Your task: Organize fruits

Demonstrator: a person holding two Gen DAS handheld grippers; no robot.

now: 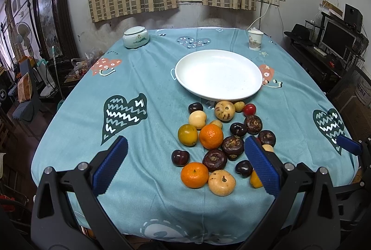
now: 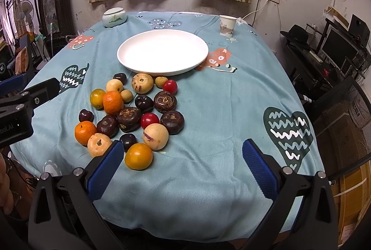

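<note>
A pile of several fruits lies on the teal tablecloth in front of an empty white plate [image 1: 218, 75] [image 2: 162, 52]: oranges [image 1: 211, 136] [image 2: 112, 102], dark water chestnuts [image 1: 233, 148] [image 2: 172, 122], dark plums [image 1: 180, 158], pale round fruits [image 1: 222, 182] [image 2: 155, 136] and red ones [image 2: 170, 86]. My left gripper [image 1: 185, 166] is open and empty, hovering over the near fruits. My right gripper [image 2: 183, 168] is open and empty, right of the pile, above bare cloth near the table's front edge. The left gripper's body shows at the left of the right wrist view [image 2: 20, 106].
A lidded ceramic jar [image 1: 135, 37] [image 2: 114, 17] stands at the back left of the table, a paper cup [image 1: 255, 40] [image 2: 227, 25] at the back right. A desk with a monitor [image 2: 338, 48] and a mesh chair [image 2: 343, 115] stand to the right.
</note>
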